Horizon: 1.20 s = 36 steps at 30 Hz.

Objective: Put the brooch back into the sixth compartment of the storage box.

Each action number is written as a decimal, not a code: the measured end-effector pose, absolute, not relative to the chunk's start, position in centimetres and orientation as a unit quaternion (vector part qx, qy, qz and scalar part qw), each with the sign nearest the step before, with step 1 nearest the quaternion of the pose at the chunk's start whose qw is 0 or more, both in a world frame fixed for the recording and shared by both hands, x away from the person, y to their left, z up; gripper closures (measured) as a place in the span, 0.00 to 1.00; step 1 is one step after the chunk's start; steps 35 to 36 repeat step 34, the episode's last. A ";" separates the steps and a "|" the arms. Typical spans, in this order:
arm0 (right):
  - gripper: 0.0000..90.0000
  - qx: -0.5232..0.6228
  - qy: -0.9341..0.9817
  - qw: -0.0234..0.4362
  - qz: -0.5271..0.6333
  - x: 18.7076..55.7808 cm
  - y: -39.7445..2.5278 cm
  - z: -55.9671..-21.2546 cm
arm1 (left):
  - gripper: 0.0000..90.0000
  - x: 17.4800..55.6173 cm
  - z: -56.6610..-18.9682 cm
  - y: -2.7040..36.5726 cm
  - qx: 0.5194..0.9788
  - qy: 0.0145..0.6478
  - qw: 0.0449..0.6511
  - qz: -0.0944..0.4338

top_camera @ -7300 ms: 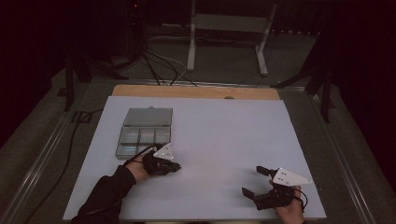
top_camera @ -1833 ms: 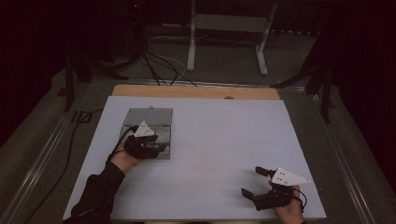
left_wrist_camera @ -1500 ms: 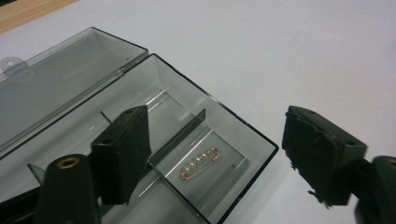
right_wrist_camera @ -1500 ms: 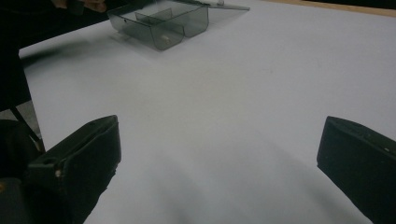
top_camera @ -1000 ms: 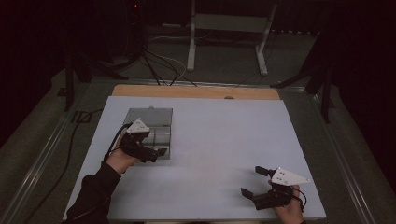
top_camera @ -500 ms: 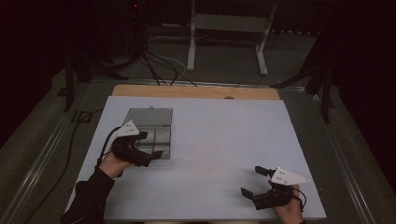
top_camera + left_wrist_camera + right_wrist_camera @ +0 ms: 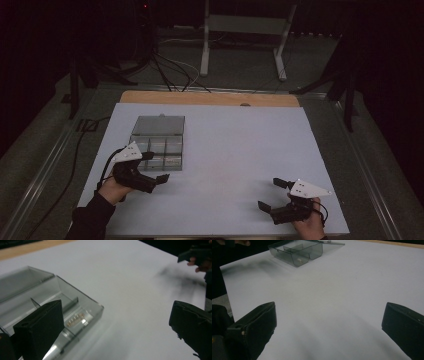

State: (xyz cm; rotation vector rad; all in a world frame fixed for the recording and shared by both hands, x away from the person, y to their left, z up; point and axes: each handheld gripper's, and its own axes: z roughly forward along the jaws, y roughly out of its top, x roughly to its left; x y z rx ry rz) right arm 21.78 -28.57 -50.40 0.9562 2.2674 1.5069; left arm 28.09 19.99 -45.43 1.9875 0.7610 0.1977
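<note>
High view, left tool apart beside clear box (touching nothing), right tool apart, empty.

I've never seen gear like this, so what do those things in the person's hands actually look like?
Each hand holds a black tool, the left tool and the right tool, with two chunky black jaws and a pale grey three-cornered plate on top. A thin black cable loops from each. The left arm wears a dark sleeve.
</note>
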 end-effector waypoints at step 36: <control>0.00 0.325 0.782 0.126 0.517 21.7 -28.5 -50.4 | 0.01 24.7 -51.4 21.7 0.843 0.281 0.457 0.038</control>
